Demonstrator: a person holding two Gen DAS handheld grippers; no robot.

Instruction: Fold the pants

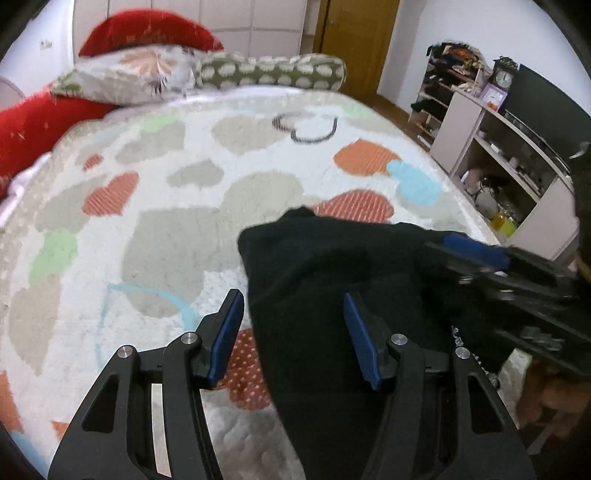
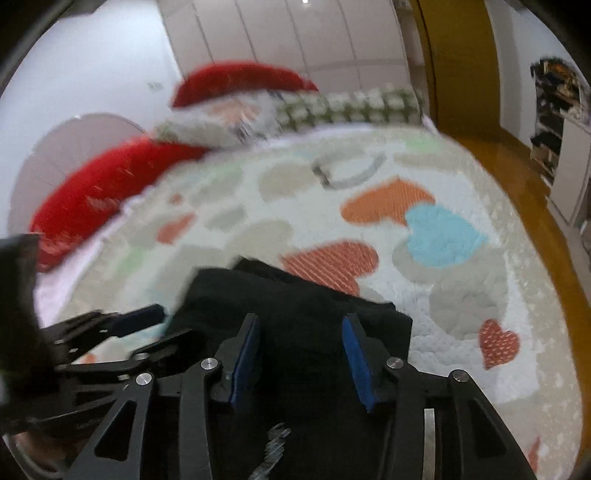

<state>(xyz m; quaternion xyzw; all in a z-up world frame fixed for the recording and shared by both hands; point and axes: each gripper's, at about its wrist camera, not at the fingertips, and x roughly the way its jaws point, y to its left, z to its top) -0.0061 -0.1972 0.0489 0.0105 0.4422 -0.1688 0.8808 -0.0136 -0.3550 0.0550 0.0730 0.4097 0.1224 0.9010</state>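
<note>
Black pants [image 1: 332,266] lie in a folded heap on the bed's heart-patterned quilt [image 1: 177,229]. In the left wrist view my left gripper [image 1: 293,297] hangs open over the heap's left edge. Its right finger is over the black cloth and its left finger over the quilt, with neither pad pressing. My right gripper comes in from the right there, one blue pad [image 1: 476,251] over the pants' far right side. In the right wrist view my right gripper [image 2: 301,319] stands open above the pants [image 2: 295,291], nothing pinched. My left gripper [image 2: 177,323] shows at the left edge of the cloth.
Red cushions [image 1: 147,33] and patterned pillows [image 1: 269,72] line the head of the bed. An open shelf unit [image 1: 498,155] with a clock and a dark screen stands to the right across a strip of wooden floor [image 2: 517,177]. A wooden door [image 1: 354,33] is behind.
</note>
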